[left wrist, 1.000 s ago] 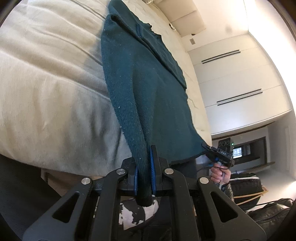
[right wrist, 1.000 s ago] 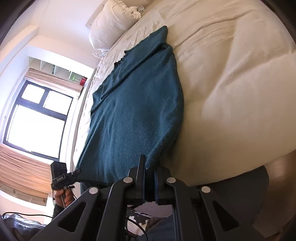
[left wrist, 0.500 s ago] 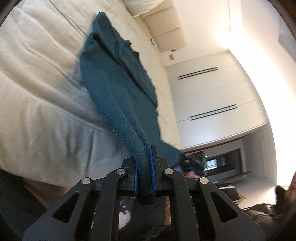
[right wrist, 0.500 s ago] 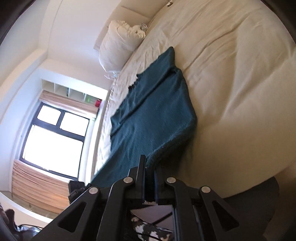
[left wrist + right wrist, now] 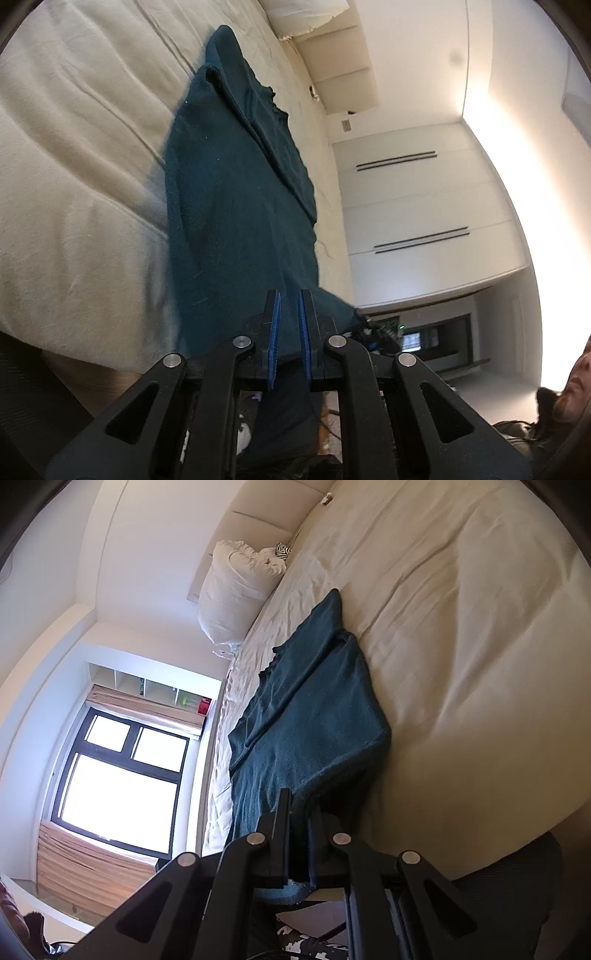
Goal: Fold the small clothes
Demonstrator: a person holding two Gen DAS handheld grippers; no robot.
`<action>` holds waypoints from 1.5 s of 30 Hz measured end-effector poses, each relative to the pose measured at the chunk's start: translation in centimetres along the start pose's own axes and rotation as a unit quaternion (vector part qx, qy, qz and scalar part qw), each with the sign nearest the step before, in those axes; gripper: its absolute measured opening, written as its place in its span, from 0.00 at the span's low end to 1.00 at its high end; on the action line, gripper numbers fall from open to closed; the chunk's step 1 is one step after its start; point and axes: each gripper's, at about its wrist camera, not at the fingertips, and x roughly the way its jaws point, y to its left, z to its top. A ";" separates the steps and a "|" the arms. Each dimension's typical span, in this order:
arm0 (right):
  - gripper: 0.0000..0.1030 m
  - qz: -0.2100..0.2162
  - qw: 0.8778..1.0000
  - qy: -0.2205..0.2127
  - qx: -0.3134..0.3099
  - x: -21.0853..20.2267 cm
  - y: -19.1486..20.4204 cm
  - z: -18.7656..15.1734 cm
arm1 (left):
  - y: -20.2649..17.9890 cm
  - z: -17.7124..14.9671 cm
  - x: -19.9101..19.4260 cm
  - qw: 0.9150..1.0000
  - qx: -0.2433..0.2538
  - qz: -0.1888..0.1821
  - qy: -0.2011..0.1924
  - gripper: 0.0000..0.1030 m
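Observation:
A dark teal knitted garment (image 5: 236, 206) lies lengthwise on the cream bed (image 5: 74, 192), and its near hem is raised off the mattress edge. My left gripper (image 5: 288, 310) is shut on one corner of that hem, the cloth running between its blue pads (image 5: 274, 332). In the right wrist view the same garment (image 5: 314, 716) stretches away over the bed (image 5: 480, 635), and my right gripper (image 5: 298, 808) is shut on the other hem corner. The right gripper (image 5: 373, 330) also shows small past the cloth's edge in the left wrist view.
A white pillow (image 5: 240, 594) sits at the head of the bed by the padded headboard. White wardrobe doors (image 5: 424, 221) stand past one side, a large window (image 5: 118, 782) past the other. A person's head (image 5: 565, 391) is at the lower right edge.
Both grippers have tilted upward and risen slightly with the hem still held. The garment now sits lower in each view, and more of the walls, wardrobe and window shows.

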 end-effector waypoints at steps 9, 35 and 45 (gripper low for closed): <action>0.08 -0.015 1.000 0.016 -0.008 0.1 -0.4 -0.3 | 2.0 -1.7 0.4 0.977 0.034 0.212 0.004 0.22; 0.08 -0.032 0.999 0.037 -0.003 0.2 -1.7 -1.3 | 4.1 -3.2 3.1 0.986 0.026 0.163 0.039 0.42; 0.08 -0.036 0.998 0.042 -0.008 0.1 -1.4 -1.6 | 4.3 -3.4 3.7 0.981 0.028 0.179 0.075 0.04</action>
